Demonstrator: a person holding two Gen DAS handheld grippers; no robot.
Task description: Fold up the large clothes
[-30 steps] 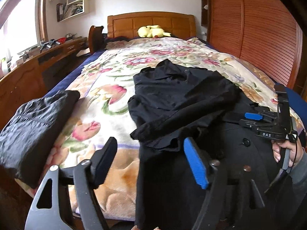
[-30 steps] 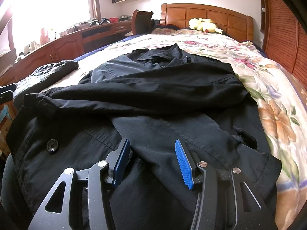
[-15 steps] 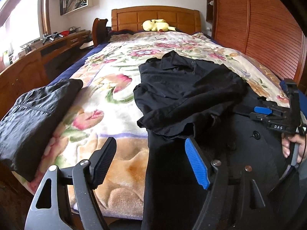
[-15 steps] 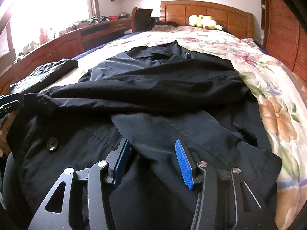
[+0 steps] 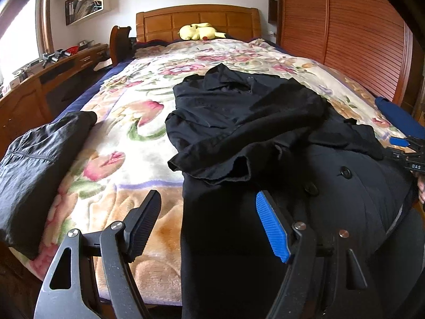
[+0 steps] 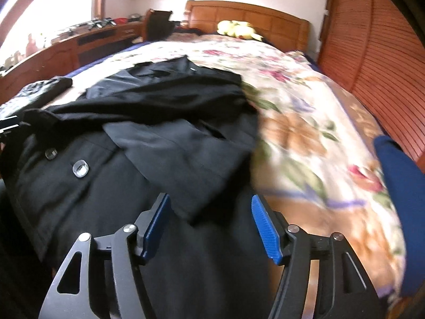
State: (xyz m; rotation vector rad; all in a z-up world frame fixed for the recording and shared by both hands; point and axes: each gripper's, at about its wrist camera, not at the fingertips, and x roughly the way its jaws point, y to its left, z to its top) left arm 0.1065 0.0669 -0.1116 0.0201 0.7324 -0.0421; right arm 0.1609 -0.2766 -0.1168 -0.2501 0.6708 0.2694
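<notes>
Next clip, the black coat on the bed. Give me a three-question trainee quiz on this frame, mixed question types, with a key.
1. True or false: the black coat lies on the floral blanket, part of it hanging over the foot of the bed.
2. What sits by the headboard? A) yellow plush toy B) red pillow C) laptop
3. Fill in: the left gripper holds ___.

Key: 1 true; 2 A; 3 nothing, it is open.

A wooden bed [image 5: 196,18] is covered by a flowered blanket [image 5: 138,122]. On the blanket lie a black coat [image 5: 265,138] spread down the middle, a dark folded garment [image 5: 34,164] at its left edge, and a yellow plush toy [image 5: 198,31] by the headboard.
</notes>
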